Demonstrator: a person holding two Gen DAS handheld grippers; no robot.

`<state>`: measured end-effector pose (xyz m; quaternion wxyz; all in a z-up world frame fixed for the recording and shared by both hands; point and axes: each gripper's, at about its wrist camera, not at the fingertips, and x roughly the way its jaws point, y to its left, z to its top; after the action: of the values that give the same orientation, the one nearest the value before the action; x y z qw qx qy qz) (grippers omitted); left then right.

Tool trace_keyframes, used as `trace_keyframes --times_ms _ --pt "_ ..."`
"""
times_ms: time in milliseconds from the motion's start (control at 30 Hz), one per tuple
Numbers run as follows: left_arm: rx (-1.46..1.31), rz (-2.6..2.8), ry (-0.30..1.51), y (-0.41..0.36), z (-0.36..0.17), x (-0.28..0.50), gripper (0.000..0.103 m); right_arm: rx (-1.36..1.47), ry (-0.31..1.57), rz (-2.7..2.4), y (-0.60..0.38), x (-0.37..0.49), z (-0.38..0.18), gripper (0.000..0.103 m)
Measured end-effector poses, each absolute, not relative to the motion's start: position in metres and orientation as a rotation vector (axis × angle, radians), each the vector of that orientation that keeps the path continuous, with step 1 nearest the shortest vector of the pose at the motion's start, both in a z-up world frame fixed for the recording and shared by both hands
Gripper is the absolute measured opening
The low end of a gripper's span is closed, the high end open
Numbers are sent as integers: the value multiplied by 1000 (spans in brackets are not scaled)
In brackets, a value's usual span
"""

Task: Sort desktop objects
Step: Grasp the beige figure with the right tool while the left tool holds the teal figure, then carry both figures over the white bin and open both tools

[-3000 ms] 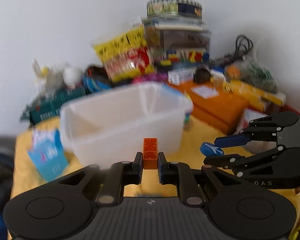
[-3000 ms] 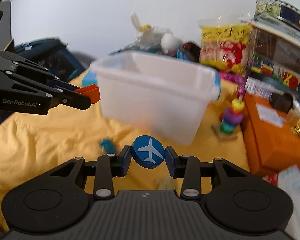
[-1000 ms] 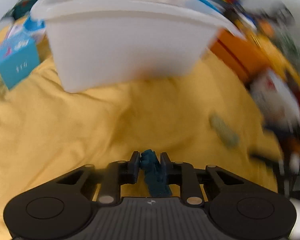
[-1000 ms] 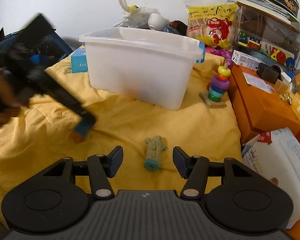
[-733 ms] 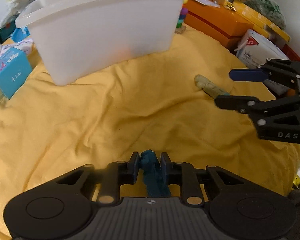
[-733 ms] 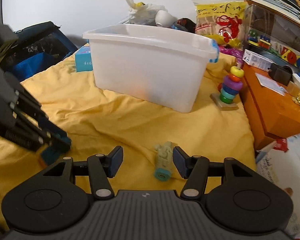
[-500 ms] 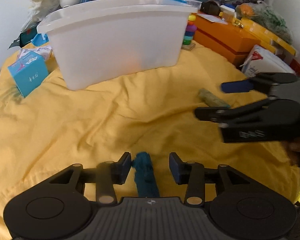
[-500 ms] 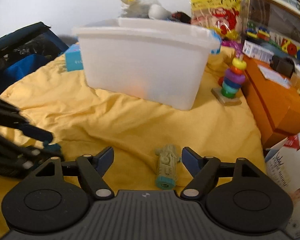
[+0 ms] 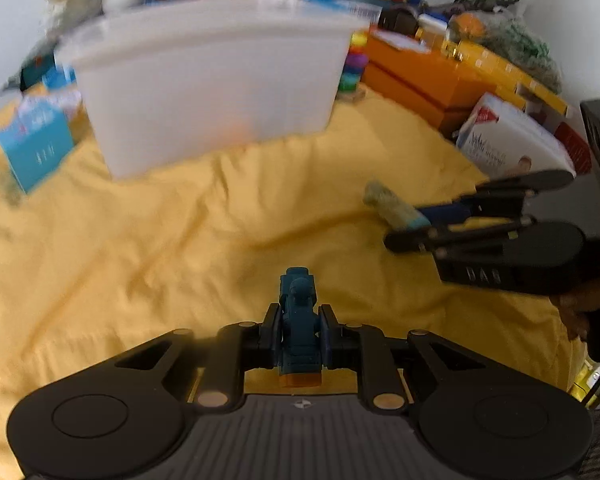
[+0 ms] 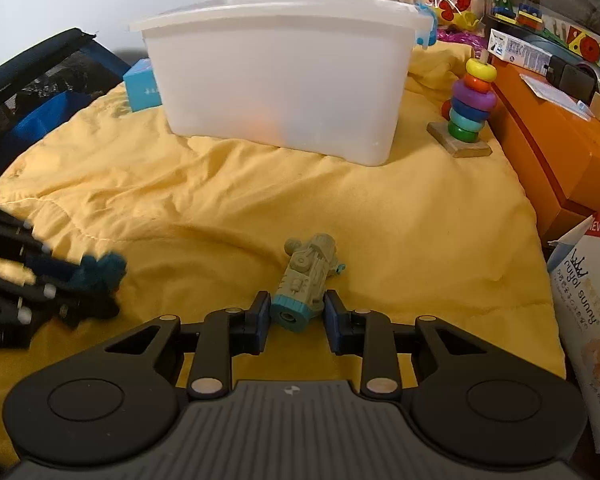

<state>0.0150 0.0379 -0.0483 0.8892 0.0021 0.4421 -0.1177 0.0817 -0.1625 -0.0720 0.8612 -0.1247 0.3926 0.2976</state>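
Behind both grippers, a white plastic bin [image 10: 284, 76] stands on the yellow cloth [image 10: 204, 200], with a blue carton [image 9: 36, 152] at its left and a ring-stacking toy [image 10: 470, 108] at its right. Orange boxes [image 10: 548, 136] and a white package [image 10: 588, 312] crowd the right edge; nothing lies between the toys and the bin. The left gripper [image 9: 300, 334] has just closed, and its pads press a dark blue toy train [image 9: 299, 320] from both sides. The right gripper [image 10: 298, 320] has also just been closing; a grey-green toy train [image 10: 306, 280] with a teal end lies between its pads, the left one touching, the right one just beside it. Only the right wrist view is sharp enough to show the ring toy's 6 rings; the left view shows a hand [image 9: 576, 312] behind the right gripper.
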Motion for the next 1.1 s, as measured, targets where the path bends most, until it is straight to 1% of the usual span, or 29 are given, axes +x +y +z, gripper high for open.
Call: trace_keyframes --times_ms 300,500,600,900,1000,1100 --pt "70 -227 771 35 1 16 21 -334 667 663 -159 63 -30 31" --pt "109 -226 694 33 27 23 21 -298 596 687 -156 66 -4 31" --pt "86 -240 655 38 44 31 22 -255 572 704 -155 74 9 31" --pt "137 -159 473 59 92 89 22 -174 405 691 -128 124 63 31" --pt "140 -126 471 69 94 118 22 -112 393 698 -119 147 76 31" --pt "150 -70 491 77 81 153 22 -107 412 677 -109 167 76 32"
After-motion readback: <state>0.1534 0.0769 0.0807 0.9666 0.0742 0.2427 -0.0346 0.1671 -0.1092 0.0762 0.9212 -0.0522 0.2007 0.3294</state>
